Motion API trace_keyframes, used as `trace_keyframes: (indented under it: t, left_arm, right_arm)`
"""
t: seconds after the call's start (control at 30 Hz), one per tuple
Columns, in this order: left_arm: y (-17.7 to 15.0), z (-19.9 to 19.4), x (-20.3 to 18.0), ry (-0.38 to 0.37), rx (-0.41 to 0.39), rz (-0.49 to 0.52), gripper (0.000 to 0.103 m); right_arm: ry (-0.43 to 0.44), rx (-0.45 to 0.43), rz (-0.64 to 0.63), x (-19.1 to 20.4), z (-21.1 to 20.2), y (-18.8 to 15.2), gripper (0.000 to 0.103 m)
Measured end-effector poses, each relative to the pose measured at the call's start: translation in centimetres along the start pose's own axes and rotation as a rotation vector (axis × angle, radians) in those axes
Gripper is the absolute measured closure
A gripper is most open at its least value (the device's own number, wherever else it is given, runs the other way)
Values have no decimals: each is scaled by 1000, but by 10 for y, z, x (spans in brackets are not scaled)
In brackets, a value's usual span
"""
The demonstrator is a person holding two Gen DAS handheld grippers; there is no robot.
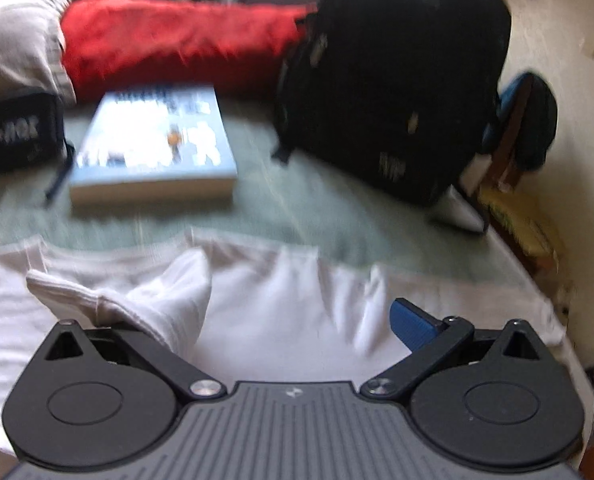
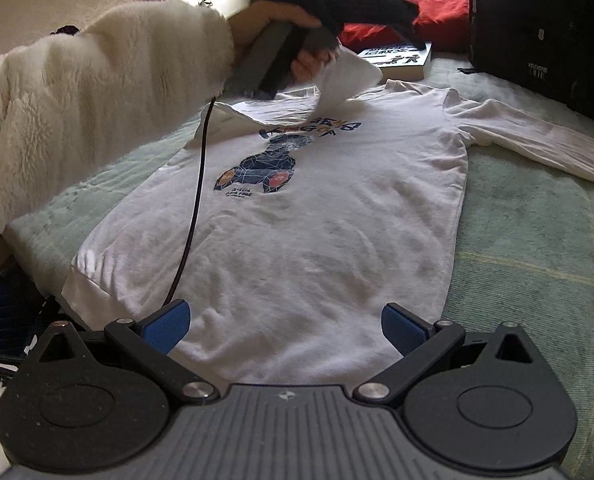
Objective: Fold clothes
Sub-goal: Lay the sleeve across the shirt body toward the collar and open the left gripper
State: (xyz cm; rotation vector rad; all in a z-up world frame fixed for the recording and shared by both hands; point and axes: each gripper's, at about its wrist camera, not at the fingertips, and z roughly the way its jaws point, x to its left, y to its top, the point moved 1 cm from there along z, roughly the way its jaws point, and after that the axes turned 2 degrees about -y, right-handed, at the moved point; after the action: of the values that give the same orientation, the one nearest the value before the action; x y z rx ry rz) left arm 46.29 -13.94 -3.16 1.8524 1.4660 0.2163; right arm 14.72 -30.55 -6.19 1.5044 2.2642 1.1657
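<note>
White long-sleeved shirt (image 2: 321, 216) with a dark geometric print (image 2: 265, 164), lying face up and flat on a bed covered by a pale green bedspread (image 2: 529, 240); one sleeve (image 2: 537, 140) extends sideways toward a black backpack (image 2: 545, 28). The other sleeve (image 1: 145, 300) is raised off the shirt body and draped across the left tongs (image 1: 297, 320), whose one visible blue pad (image 1: 411, 326) stands clear to the side; the opposite finger is hidden under the cloth, so whether these tongs clasp the sleeve cannot be told. From the right wrist view, a hand (image 2: 285, 32) in a fluffy cream sleeve (image 2: 97, 96) holds that tool above the collar, a black cable (image 2: 195, 200) trailing down. The right tongs (image 2: 285, 326) rest released, pads wide apart, over the shirt's hem. Beyond the shirt: a book (image 1: 153, 140), a red cushion (image 1: 177, 40), a cream wall (image 1: 569, 40)
</note>
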Motion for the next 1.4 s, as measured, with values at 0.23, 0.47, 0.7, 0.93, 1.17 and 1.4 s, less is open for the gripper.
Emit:
trace_keyframes:
  t: [0.23,0.47,0.7,0.93,1.17,1.4]
  left_arm:
    - [-21,-6,-6,-43,127,61,1]
    - [-42,-67,12,-64,128,87,1]
    - [-70,-134,66,-4,93,55,1]
    - [-117,-159,125,15,15,-28,1]
    - [-122,-140,149,12,-88,-7,1]
    - [-110,-117,190,48,-150,-99,1]
  right_arm:
    - [-23,-1,11,6,-4,-1,0]
    - [-34,-14,-9,21,-11,3,0]
    - [-38,-21,-16,35,-13,9,0]
    - [-57,-14,-18,47,-6,16,0]
    - [-95,15,-38,56,10,29,0]
    - [-125,32,-53,59,28,44,0]
